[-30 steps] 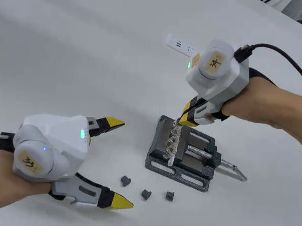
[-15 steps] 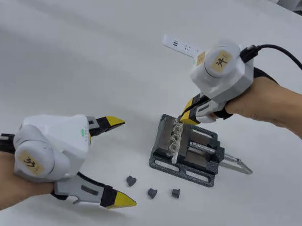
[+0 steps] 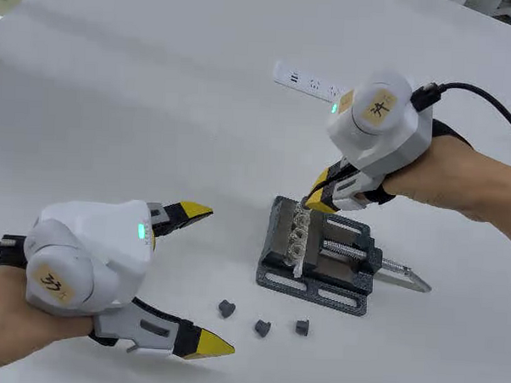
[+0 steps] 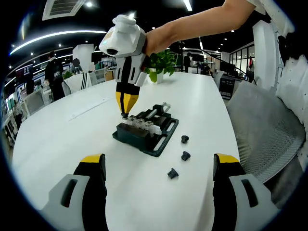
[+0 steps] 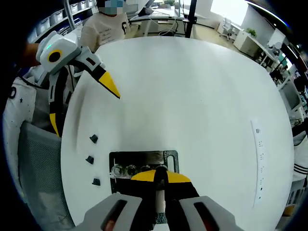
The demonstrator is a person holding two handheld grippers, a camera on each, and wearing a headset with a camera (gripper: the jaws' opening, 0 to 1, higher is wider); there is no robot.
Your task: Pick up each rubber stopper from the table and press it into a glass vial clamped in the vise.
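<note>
Now my right gripper (image 3: pixel 310 202) hovers over the vise (image 3: pixel 320 271), jaws together, contents unclear. My left gripper (image 3: pixel 216 279) sits beside it, jaws wide, empty.

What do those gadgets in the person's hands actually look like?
Each is a rounded white shell with a small green light and a round tan sticker bearing a dark mark. On the left gripper and the right gripper, two grey jaws turn black, then end in pointed yellow tips. A black cable leaves the right one, and black straps circle the wrists.
</note>
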